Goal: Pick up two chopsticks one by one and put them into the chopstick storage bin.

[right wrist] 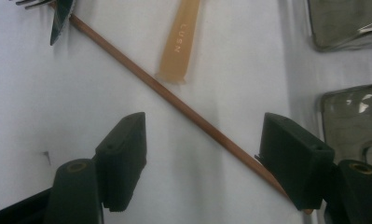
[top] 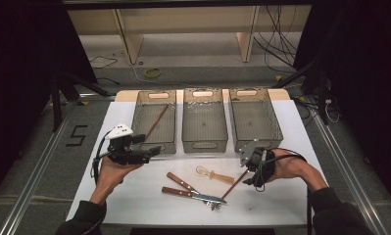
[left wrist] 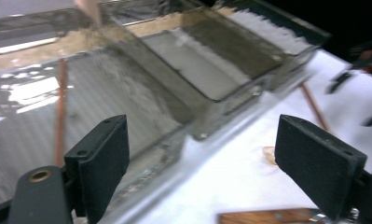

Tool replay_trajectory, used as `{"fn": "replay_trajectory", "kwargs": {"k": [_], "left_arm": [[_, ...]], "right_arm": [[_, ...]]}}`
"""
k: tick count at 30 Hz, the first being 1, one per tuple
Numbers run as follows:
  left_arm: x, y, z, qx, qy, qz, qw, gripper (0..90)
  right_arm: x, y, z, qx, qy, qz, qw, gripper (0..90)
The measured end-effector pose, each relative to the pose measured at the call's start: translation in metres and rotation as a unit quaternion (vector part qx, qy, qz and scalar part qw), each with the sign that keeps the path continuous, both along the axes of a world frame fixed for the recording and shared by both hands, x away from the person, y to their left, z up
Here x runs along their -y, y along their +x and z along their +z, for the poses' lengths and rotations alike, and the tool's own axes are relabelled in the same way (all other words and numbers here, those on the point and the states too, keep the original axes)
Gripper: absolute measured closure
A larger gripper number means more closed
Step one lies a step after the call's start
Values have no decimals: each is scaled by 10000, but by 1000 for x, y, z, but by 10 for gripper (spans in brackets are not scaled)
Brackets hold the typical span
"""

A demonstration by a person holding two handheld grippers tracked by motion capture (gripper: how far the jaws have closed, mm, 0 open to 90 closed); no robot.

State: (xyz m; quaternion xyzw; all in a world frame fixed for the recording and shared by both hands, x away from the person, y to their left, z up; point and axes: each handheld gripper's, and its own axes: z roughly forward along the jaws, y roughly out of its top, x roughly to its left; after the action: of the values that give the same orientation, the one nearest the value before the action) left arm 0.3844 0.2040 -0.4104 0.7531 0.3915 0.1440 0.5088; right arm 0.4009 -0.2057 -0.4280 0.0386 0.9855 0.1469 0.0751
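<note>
While the left gripper hangs open by the left bin, the right gripper gapes over a chopstick, nothing pinched.

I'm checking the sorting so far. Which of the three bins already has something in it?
The left bin: a brown chopstick lies slanted inside it. The middle bin and the right bin hold nothing.

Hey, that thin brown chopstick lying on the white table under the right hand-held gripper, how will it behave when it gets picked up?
The chopstick looks straight, so probably stiff. It is slender, so likely light, and it may roll or pivot if nudged before the right hand-held gripper closes. It lies flat on the table, so open jaws may scrape that surface.
</note>
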Motion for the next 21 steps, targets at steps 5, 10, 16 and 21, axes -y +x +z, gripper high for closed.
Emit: {"fn": "replay_trajectory", "kwargs": {"k": [5,10,16,21], "left_arm": [[3,-19,-12,103,-120,-99,9998,163],[3,-27,-21,59,-113,-142,9998,162],[8,-37,-32,116,-26,-190,9997,164],[10,-42,-37,156,-18,-240,9996,167]], "right_arm": [[-2,9,-6,-145,-138,49,9998,342],[-6,14,-12,-202,-314,-11,9993,362],[-8,20,-16,-285,-442,44,9986,407],[-9,25,-20,-350,-510,69,9981,437]]}}
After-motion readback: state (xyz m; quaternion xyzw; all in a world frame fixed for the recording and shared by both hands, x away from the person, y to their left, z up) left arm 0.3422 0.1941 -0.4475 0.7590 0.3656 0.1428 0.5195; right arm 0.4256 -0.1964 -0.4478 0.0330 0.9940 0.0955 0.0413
